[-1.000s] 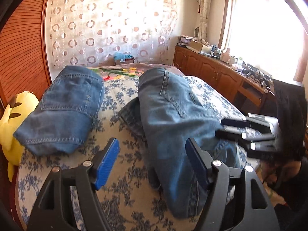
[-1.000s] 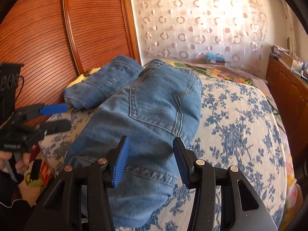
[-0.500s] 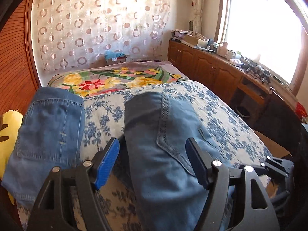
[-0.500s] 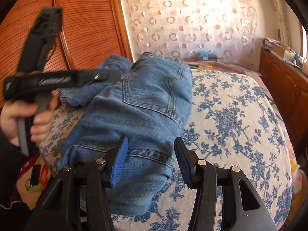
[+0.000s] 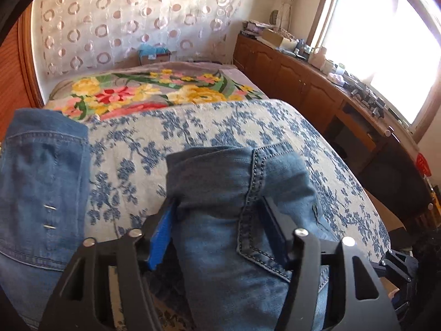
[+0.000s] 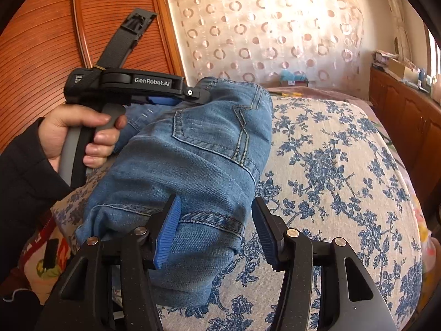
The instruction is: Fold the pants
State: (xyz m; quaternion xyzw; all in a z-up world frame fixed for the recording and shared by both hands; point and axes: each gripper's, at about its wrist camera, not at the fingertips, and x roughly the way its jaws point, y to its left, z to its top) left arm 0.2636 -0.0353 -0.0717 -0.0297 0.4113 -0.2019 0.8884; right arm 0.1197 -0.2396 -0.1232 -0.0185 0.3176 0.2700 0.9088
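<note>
Jeans [image 6: 198, 149] lie lengthwise on the blue-floral bedspread [image 6: 344, 165], already doubled into a long strip, back pocket up; waist end far from the right camera, hem end near it. Left gripper [image 5: 217, 229] sits at the waist end with its jaws straddling the denim; they've just been closing, the cloth fills the gap and bulges over the right pad, but I can't tell if the pads are pressing yet. Right gripper [image 6: 212, 231] is at the hem end, jaws apart and just been opening slightly, left pad against the cuff fabric, right pad clear of it over the bedspread, so no grip there. Reads as the grab before the next cross fold. To do it well: the left should take all layers at the waist edge, not just the top one, otherwise the lower layer stays behind when lifted. The right needs to shift left or go deeper so both pads bracket the hem stack, then close. Lift both ends level, keep the strip taut enough to avoid a twist, bring end to end, edges lined up. A second folded pair [image 5: 41, 187] lies just beside on the left, keep clear of it
</note>
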